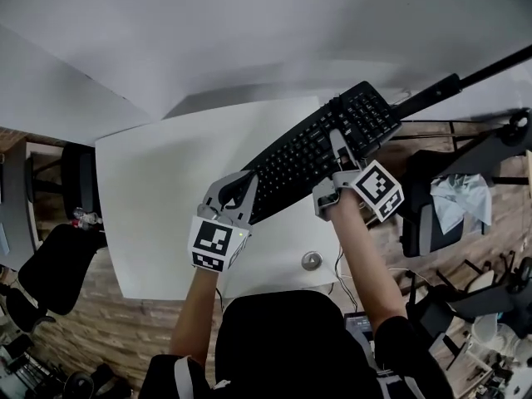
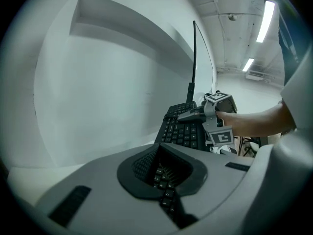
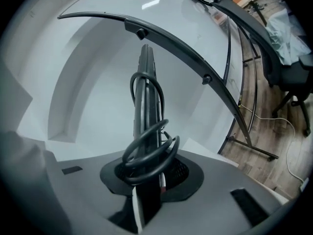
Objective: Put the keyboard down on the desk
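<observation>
A black keyboard (image 1: 307, 152) lies slantwise over the white desk (image 1: 158, 198), its far end past the desk's right edge. I cannot tell whether it touches the desktop. My left gripper (image 1: 241, 188) is shut on its near left end; in the left gripper view, keys (image 2: 166, 177) show between the closed jaws. My right gripper (image 1: 339, 146) is shut on the keyboard's near long edge further right, and it also shows in the left gripper view (image 2: 196, 114). The right gripper view sees the keyboard (image 3: 145, 92) edge-on, with its coiled black cable (image 3: 146, 151) looped at the jaws.
A round silver grommet (image 1: 312, 261) sits near the desk's front edge. A black pole (image 1: 449, 86) crosses above the keyboard's far end. A black office chair (image 1: 50, 264) stands left of the desk, and another chair with pale cloth (image 1: 457, 194) stands right. White walls are behind.
</observation>
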The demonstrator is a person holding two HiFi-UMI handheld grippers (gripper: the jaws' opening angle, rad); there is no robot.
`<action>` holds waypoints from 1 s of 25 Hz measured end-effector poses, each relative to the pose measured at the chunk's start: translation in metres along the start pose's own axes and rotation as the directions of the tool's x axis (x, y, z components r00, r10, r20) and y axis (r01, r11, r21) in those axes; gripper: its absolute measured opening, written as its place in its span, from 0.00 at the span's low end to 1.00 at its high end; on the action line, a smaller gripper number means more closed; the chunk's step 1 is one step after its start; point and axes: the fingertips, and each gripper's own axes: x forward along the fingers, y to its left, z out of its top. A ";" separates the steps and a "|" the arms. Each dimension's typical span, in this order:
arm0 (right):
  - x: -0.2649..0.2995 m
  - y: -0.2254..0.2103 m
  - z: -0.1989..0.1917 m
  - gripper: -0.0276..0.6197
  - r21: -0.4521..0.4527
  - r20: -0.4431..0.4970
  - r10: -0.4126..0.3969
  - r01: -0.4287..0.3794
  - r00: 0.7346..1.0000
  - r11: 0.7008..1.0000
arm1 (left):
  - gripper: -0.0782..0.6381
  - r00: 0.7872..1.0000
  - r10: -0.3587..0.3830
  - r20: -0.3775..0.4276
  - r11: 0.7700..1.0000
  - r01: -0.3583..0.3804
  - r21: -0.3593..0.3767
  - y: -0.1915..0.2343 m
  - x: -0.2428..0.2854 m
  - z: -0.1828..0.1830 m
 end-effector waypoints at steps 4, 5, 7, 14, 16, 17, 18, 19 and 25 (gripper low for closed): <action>0.016 -0.019 -0.004 0.22 0.059 0.010 -0.026 0.025 1.000 0.998 | 0.13 1.000 -0.026 -0.001 1.000 0.026 -0.013 0.004 0.008 -0.010; 0.020 -0.023 -0.006 0.22 0.075 0.011 -0.032 0.031 0.999 0.997 | 0.13 1.000 -0.031 -0.002 0.999 0.031 -0.014 0.006 0.010 -0.012; 0.029 -0.030 -0.007 0.22 0.102 0.013 -0.038 0.036 0.999 0.994 | 0.13 0.999 -0.052 -0.014 0.999 0.052 0.000 0.007 0.015 -0.017; 0.046 -0.058 -0.012 0.22 0.200 0.023 -0.095 0.089 0.995 0.976 | 0.35 0.989 -0.110 -0.099 0.992 0.115 0.045 0.003 0.037 -0.039; 0.050 -0.064 -0.013 0.22 0.226 0.031 -0.092 0.082 0.995 0.971 | 0.37 0.982 -0.135 -0.135 0.987 0.146 0.069 -0.003 0.042 -0.048; 0.050 -0.068 -0.014 0.22 0.237 0.035 -0.096 0.085 0.995 0.968 | 0.39 0.977 -0.146 -0.154 0.983 0.160 0.086 -0.007 0.045 -0.053; 0.050 -0.070 -0.015 0.22 0.248 0.036 -0.107 0.095 0.994 0.964 | 0.41 0.973 -0.151 -0.175 0.980 0.171 0.105 -0.011 0.046 -0.060; 0.051 -0.073 -0.016 0.22 0.261 0.036 -0.118 0.104 0.992 0.960 | 0.44 0.969 -0.153 -0.196 0.975 0.180 0.129 -0.014 0.048 -0.067; 0.058 -0.089 -0.022 0.22 0.333 0.043 -0.135 0.113 0.990 0.936 | 0.55 0.947 -0.126 -0.294 0.918 0.223 0.328 -0.027 0.061 -0.091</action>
